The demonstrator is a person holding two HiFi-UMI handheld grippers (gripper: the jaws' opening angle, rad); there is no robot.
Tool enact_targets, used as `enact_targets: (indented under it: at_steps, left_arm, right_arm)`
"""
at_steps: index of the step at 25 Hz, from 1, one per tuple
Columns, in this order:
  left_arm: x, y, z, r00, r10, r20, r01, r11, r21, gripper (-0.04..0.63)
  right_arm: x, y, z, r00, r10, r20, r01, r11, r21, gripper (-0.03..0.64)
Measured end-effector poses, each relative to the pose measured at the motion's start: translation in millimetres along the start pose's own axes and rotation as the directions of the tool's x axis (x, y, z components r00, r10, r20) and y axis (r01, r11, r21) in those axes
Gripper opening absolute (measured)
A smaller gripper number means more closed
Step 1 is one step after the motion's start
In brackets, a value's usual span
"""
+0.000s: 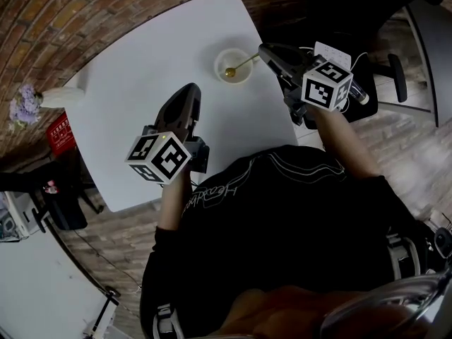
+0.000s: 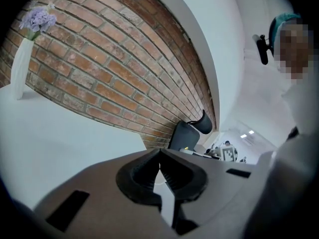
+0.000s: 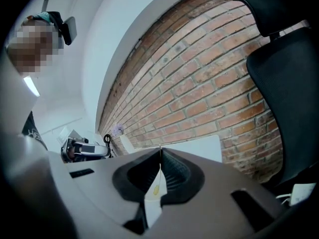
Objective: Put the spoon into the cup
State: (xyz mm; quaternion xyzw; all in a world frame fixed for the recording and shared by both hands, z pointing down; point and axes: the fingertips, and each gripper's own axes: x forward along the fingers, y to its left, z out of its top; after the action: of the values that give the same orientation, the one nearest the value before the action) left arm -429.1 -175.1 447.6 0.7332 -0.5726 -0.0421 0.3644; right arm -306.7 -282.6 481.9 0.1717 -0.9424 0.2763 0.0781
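Head view — gold spoon (image 1: 230, 71), white cup (image 1: 220, 58)

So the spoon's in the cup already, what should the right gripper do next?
Probably ease the right gripper back from the cup, keeping clear of the handle. The gold spoon already sits in the cup, its handle leaning toward that gripper, whose jaws are shut on nothing, so nothing seems left to carry.

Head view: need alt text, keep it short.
A gold spoon sits in a white cup on a white table, handle leaning toward the shut right gripper. The shut left gripper is over the table, nearer the person.
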Motion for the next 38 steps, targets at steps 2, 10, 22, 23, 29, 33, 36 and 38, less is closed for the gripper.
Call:
enact_targets:
  at_steps: [2,10,22,23,29,33,36,38]
  left_arm:
    - [0.2,5.4,-3.9,1.0,0.003,-0.009,-0.003,1.0,-0.005,0.005]
    - [2.1,29.2,-14.3,0.999,0.029,-0.039,-0.03,0.999,-0.021,0.005]
    - [11.3,31.1,-14.0,0.999,0.007,-0.049,-0.008,1.0,-0.029,0.005]
    - [10.9,31.4,-14.2,0.999,0.009,-0.049,-0.01,1.0,-0.03,0.005]
    - [7.2,33.1,-13.3,0.999,0.016,-0.03,-0.017,0.999,-0.046,0.005]
    - [2.2,29.8,-14.6,1.0,0.018,-0.023,-0.019,0.999,-0.04,0.005]
    - [-4.3,24.4,-15.3,1.0,0.026,-0.009,-0.026,0.999,-0.04,0.005]
    - [-9.1,19.8,-16.2,1.0,0.03,-0.001,-0.03,0.999,-0.036,0.005]
  right_arm:
    - [4.3,-2.9,-7.1,1.0,-0.008,-0.006,0.008,1.0,0.009,-0.002]
    - [16.0,-13.1,-30.5,0.998,-0.044,-0.033,0.045,0.998,0.046,0.0]
    - [18.2,-23.8,-44.6,0.996,-0.079,-0.05,0.084,0.992,0.092,0.0]
    - [17.9,-24.8,-45.2,0.995,-0.082,-0.051,0.087,0.992,0.097,0.0]
    - [19.3,-24.6,-45.9,0.997,-0.067,-0.038,0.072,0.989,0.131,0.002]
    - [16.6,-23.4,-45.2,0.996,-0.073,-0.042,0.078,0.99,0.119,0.015]
    - [9.7,-22.9,-43.4,0.996,-0.073,-0.047,0.078,0.989,0.126,0.118]
    - [1.5,-23.2,-39.6,0.996,-0.084,-0.039,0.088,0.989,0.12,0.127]
